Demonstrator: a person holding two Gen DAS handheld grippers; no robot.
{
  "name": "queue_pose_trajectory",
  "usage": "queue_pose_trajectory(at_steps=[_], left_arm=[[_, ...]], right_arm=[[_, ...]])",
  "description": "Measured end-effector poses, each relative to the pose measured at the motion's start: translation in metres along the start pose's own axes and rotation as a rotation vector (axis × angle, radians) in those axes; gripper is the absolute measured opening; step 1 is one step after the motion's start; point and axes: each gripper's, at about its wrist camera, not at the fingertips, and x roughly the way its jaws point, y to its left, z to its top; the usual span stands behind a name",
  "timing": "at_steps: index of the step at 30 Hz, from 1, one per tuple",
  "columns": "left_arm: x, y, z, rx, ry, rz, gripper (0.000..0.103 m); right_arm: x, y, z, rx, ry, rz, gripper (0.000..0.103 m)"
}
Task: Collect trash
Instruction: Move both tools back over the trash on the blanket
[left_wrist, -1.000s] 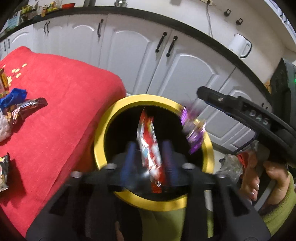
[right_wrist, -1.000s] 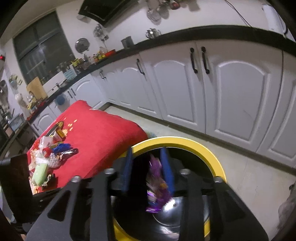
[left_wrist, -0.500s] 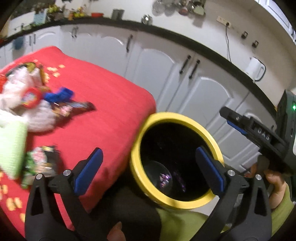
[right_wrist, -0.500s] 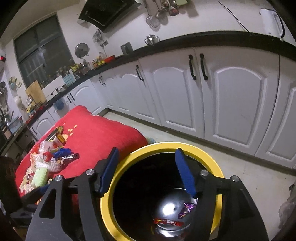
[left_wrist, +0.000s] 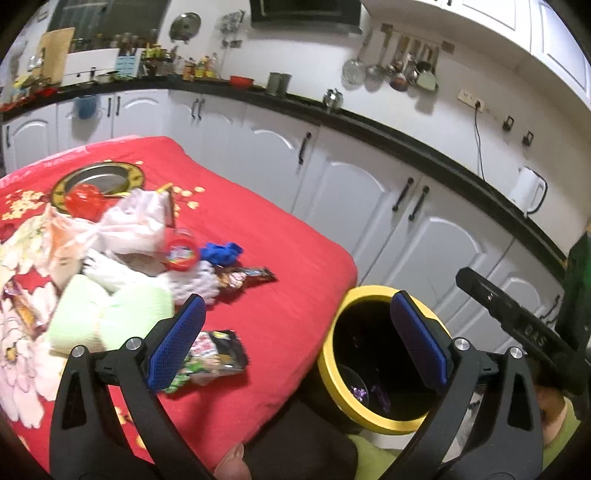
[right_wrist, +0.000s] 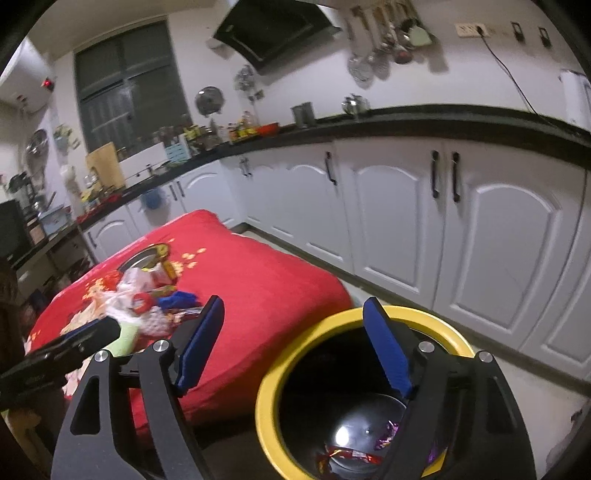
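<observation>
A black bin with a yellow rim (left_wrist: 325, 365) (right_wrist: 269, 387) stands beside the red-clothed table (left_wrist: 277, 258). At its bottom lie a red wrapper (right_wrist: 347, 456) and a purple wrapper (right_wrist: 388, 435). My left gripper (left_wrist: 297, 341) hangs wide open and empty between the table edge and the bin. My right gripper (right_wrist: 293, 349) is above the bin's left rim, its jaws opening with nothing between them. On the table lie a black-and-green snack packet (left_wrist: 210, 350), a chocolate bar wrapper (left_wrist: 243, 277), a blue wrapper (left_wrist: 221, 253), a red-lidded cup (left_wrist: 181, 254) and white crumpled bags (left_wrist: 136, 225).
A pale green foam piece (left_wrist: 110, 317) and a steel plate (left_wrist: 99, 181) also sit on the cloth. White cabinets (right_wrist: 498, 258) under a black counter run behind the bin. A white kettle (left_wrist: 528, 192) stands on the counter. A hand in a green sleeve (left_wrist: 554, 406) holds the right gripper.
Both grippers opened and dropped their wrappers into the bin: a red-and-white one from the left, a purple one from the right. Both then rose and swung left toward the table.
</observation>
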Motion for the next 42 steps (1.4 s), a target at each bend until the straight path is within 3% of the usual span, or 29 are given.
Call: queue_pose_trajectory(at_steps=[15, 18, 31, 42], left_arm=[[-0.041, 0.045, 0.013, -0.073, -0.087, 0.069, 0.092], [-0.048, 0.055, 0.018, -0.080, -0.104, 0.086, 0.092], [-0.075, 0.111, 0.040, -0.160, -0.188, 0.167, 0.092], [-0.069, 0.161, 0.041, -0.262, -0.175, 0.245, 0.092]], right_arm=[[-0.005, 0.071, 0.008, -0.143, -0.010, 0.080, 0.076], [-0.006, 0.084, 0.011, -0.166, -0.022, 0.092, 0.084], [0.003, 0.146, 0.022, -0.291, -0.041, 0.164, 0.087], [0.040, 0.196, 0.017, -0.389, -0.009, 0.219, 0.087]])
